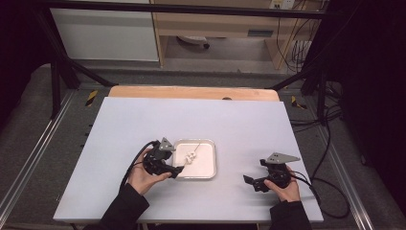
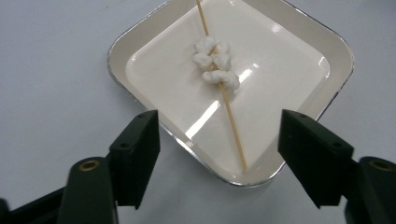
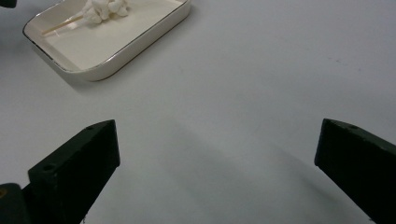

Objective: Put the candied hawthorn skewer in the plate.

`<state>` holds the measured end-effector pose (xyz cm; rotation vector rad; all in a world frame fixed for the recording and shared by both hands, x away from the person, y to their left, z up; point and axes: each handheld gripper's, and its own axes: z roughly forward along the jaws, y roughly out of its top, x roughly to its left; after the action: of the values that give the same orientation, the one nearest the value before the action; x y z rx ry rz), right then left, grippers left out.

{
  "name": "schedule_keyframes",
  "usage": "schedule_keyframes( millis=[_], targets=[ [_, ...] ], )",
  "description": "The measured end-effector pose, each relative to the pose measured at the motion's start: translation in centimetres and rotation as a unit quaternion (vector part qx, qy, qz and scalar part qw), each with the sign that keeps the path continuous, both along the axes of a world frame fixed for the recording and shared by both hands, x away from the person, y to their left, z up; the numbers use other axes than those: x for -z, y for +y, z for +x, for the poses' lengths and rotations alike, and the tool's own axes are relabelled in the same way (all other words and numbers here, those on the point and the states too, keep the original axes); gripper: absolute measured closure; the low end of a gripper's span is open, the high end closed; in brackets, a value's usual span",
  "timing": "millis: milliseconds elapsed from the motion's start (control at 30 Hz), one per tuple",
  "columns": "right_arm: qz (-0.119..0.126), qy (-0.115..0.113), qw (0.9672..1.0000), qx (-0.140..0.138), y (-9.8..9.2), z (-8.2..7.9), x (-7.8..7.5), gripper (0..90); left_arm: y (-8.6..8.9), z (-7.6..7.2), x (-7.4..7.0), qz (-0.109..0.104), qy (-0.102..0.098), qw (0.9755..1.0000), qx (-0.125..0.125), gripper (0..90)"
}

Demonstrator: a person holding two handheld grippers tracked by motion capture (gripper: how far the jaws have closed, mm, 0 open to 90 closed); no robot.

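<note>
- A wooden skewer (image 2: pixel 223 93) threaded with small white lumps, likely marshmallow pieces (image 2: pixel 215 63), is seen lying in a shallow white tray (image 2: pixel 299 42) with a metallic rim, at the centre of the high view.
- In the left gripper view the skewer's long axis is seen running from the top centre of the frame down to the lower right of the tray floor, with its lower end resting close against the tray's near wall; the white pieces are bunched on its upper half.
- In the high view the same skewer (image 1: pixel 193 152) is seen as a thin slanted line, its bare upper end pointing to the tray's far side.
- The left gripper (image 2: pixel 219 154) is held just short of the tray's near corner with its jaws spread wide and nothing between them; the skewer is not touched.
- The right gripper (image 3: pixel 217 163) is kept over bare table (image 3: pixel 261 70) at the lower right of the high view, its jaws apart and empty.
- A likely risk: if the left gripper's jaws are closed across the thin stick at a poor angle, the skewer may roll or slip out along its length.
- The tray's raised wall may be struck by a jaw, so the light tray could be pushed across the table.
- The soft pieces may be squashed or slid off if gripped instead of the bare stick.
</note>
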<state>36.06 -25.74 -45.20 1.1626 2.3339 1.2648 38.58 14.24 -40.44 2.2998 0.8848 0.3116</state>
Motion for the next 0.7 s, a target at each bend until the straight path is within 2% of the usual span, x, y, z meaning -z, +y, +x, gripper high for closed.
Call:
schedule_keyframes(
  millis=[233, 467, 600, 700],
  targets=[
    [0.000, -0.001, 1.0000, 0.000, 0.0, 0.0, 0.0, 0.6, 2.6, -0.9, 0.1, -0.018, -0.012, 0.9997, -0.014, 14.3],
    [0.000, 0.001, 1.0000, -0.001, 0.0, -0.1, 0.0, 0.6, 5.8, -1.9, 1.1, -0.036, -0.017, 0.9987, -0.033, 12.6],
    [0.000, -0.001, 1.0000, -0.001, 0.0, -0.1, 0.0, 0.6, 7.6, -2.4, 1.9, -0.050, -0.018, 0.9976, -0.045, 11.1],
    [0.000, 0.001, 1.0000, 0.000, 0.0, -0.1, 0.1, 0.6, 8.8, -2.8, 2.4, -0.053, -0.022, 0.9967, -0.058, 10.4]
  ],
)
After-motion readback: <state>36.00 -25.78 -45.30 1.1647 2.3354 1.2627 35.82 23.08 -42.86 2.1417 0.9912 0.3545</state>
